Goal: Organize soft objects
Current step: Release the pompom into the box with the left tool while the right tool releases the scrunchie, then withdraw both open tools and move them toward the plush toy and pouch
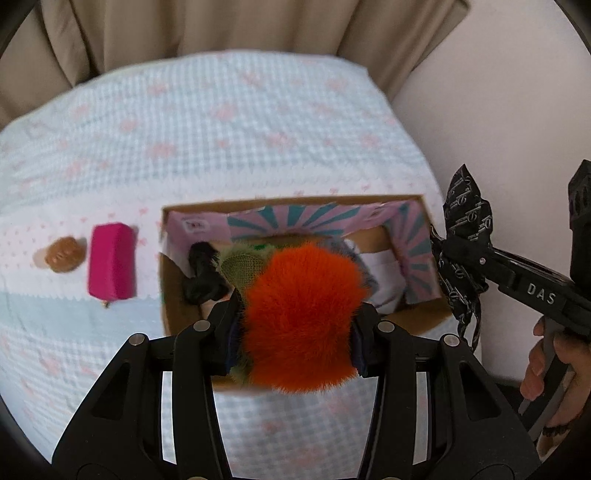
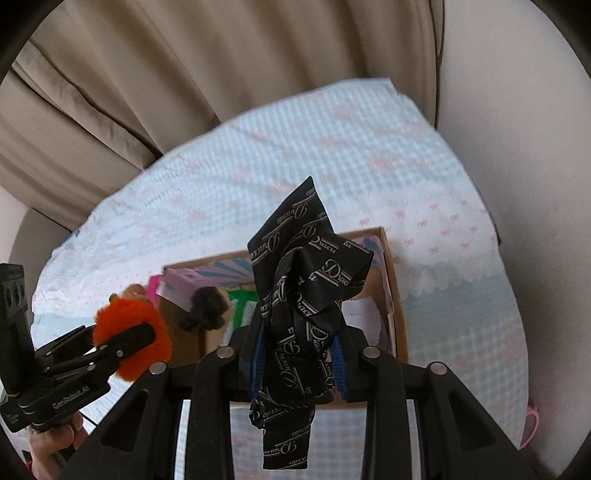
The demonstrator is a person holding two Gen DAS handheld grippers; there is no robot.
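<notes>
Left wrist view: you are looking down on a bedspread [image 1: 229, 140] in pale blue check with pink bows, a beige curtain [image 1: 207, 29] hanging behind it. Your left gripper [image 1: 295, 325] is pinching an orange pompom [image 1: 299, 314] between its fingers, over the cardboard box [image 1: 173, 295]. A pink block [image 1: 110, 262] and a brown disc [image 1: 64, 254] are lying left of the box.

Right wrist view: your right gripper [image 2: 301, 354] is clamping a black printed cloth [image 2: 303, 280] over the box's near edge, its ends drooping below the fingers.
</notes>
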